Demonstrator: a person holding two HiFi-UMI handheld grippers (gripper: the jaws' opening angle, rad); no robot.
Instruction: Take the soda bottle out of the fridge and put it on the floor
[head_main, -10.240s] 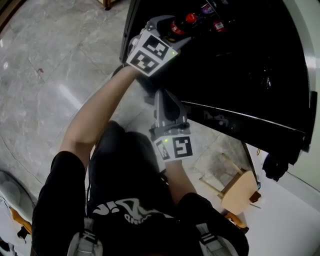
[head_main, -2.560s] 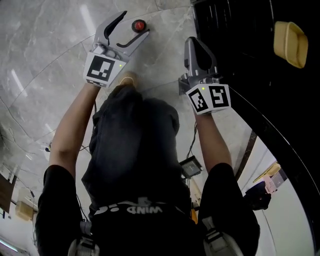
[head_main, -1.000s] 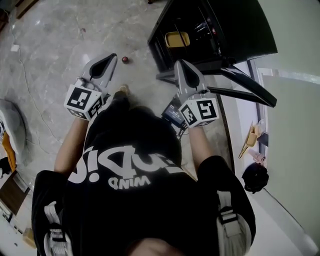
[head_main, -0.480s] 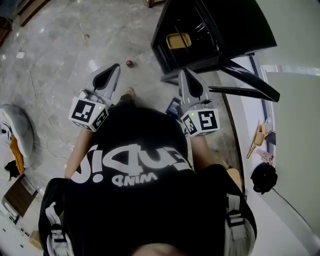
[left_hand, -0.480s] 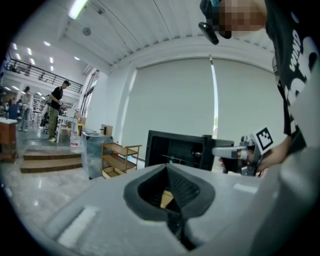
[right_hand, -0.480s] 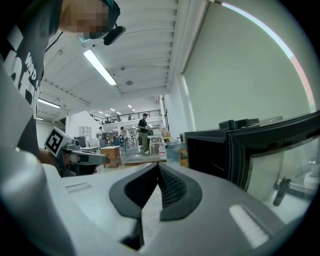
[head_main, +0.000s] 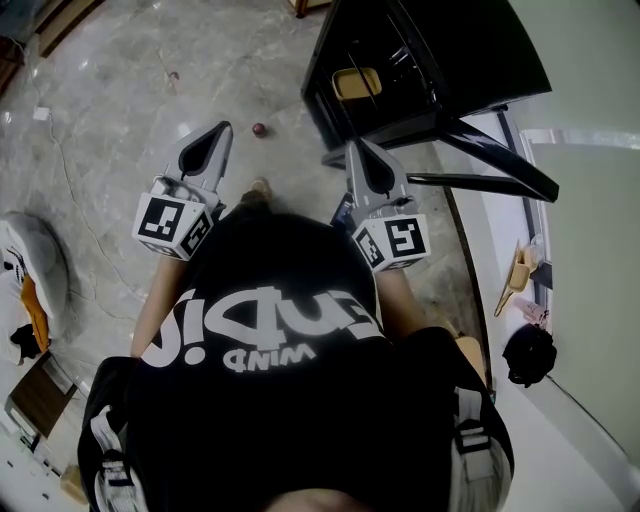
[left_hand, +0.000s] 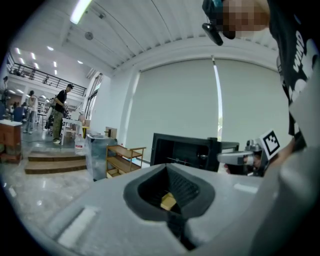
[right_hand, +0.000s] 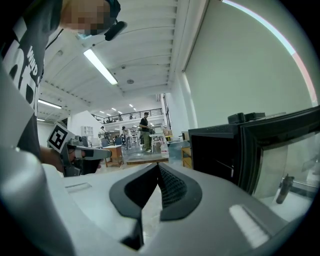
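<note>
The soda bottle (head_main: 259, 129), seen from above as a small red cap, stands on the grey marble floor left of the black fridge (head_main: 385, 110). The fridge is open, its door (head_main: 490, 178) swung out to the right, and a yellow item (head_main: 357, 82) lies inside. My left gripper (head_main: 222, 129) is shut and empty, held high above the floor with its tips near the bottle in the picture. My right gripper (head_main: 352, 146) is also shut and empty, in front of the fridge. In the left gripper view the fridge (left_hand: 182, 150) stands ahead.
A white bundle (head_main: 25, 265) and a thin cable (head_main: 70, 200) lie on the floor at the left. A wooden shelf unit (left_hand: 122, 157) and steps (left_hand: 50, 162) stand farther off, with people (left_hand: 60, 112) in the background. A tan object (head_main: 512, 275) sits by the right wall.
The left gripper, once at the bottle in the fridge and later open beside it on the floor, is shut and lifted away. Over the last second both grippers barely moved.
</note>
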